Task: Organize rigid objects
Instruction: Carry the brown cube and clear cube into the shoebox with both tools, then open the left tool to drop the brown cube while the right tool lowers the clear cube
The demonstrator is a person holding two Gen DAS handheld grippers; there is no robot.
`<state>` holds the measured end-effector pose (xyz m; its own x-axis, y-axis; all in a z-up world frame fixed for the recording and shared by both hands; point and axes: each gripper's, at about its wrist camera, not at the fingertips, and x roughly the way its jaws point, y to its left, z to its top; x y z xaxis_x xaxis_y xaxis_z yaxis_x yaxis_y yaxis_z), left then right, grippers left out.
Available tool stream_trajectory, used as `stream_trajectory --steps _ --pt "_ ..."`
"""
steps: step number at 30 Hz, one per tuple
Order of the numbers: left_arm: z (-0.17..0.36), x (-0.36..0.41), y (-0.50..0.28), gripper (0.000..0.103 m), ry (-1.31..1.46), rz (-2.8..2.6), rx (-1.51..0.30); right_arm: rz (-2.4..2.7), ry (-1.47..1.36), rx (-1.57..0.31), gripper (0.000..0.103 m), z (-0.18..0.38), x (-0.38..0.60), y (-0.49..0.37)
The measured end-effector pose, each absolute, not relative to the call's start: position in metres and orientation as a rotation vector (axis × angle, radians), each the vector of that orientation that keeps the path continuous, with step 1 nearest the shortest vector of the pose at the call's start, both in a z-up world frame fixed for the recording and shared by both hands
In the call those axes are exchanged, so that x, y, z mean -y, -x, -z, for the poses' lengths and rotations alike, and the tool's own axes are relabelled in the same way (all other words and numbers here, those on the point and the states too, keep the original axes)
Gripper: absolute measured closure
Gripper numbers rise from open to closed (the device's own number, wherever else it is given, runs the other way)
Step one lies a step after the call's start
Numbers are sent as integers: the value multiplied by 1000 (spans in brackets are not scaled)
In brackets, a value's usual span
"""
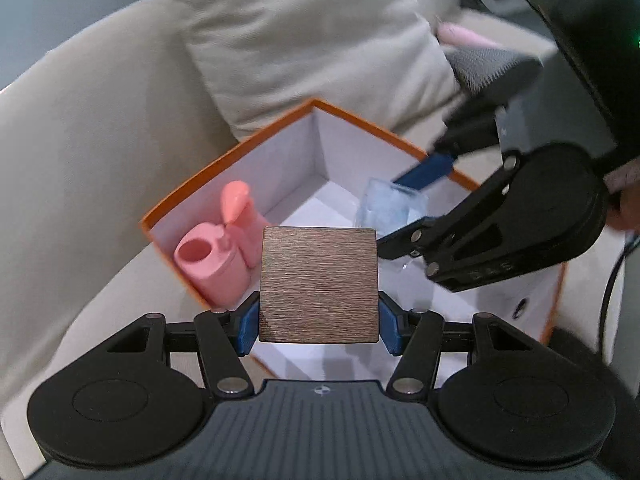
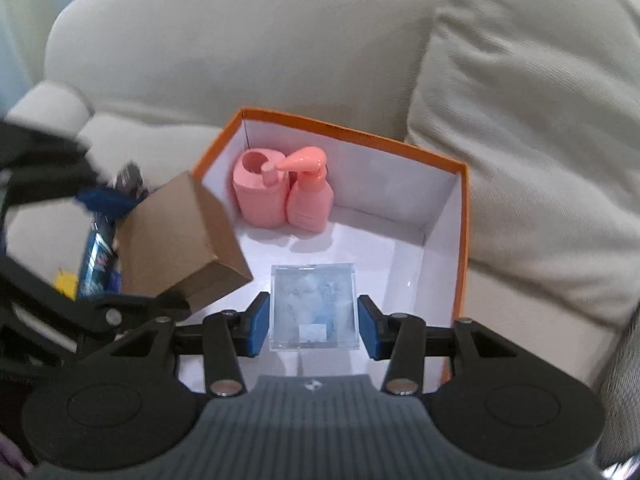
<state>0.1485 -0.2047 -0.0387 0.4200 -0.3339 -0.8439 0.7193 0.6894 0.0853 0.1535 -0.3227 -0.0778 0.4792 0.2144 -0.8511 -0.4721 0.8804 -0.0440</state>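
Note:
An orange box (image 2: 464, 240) with a white inside lies open on a beige sofa. Two pink bottles (image 2: 284, 196) stand together in its far corner and also show in the left wrist view (image 1: 216, 256). My left gripper (image 1: 319, 320) is shut on a brown cardboard box (image 1: 319, 284), held over the orange box's near left edge. In the right wrist view that cardboard box (image 2: 180, 240) hangs tilted at the left. My right gripper (image 2: 314, 322) is shut on a clear plastic cube (image 2: 313, 304) with pale blue contents, above the orange box's floor.
A beige cushion (image 2: 532, 120) leans just right of the orange box (image 1: 224, 168), with the sofa back (image 2: 240, 40) behind. Left of the box lie a blue can (image 2: 94, 256) and a yellow item (image 2: 66, 282). A hand (image 1: 628, 200) grips the right tool.

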Motion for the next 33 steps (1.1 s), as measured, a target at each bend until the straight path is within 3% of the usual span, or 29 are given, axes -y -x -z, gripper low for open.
stream_trajectory --steps 15,27,33 --pt "108 254 -189 36 -840 901 -979 -813 926 -1006 55 147 311 -198" --pt "130 273 -190 36 -972 1004 -958 -932 1025 -1015 55 158 317 -200" --pt "124 268 -191 27 -929 941 -952 -911 1056 -982 52 158 321 -200"
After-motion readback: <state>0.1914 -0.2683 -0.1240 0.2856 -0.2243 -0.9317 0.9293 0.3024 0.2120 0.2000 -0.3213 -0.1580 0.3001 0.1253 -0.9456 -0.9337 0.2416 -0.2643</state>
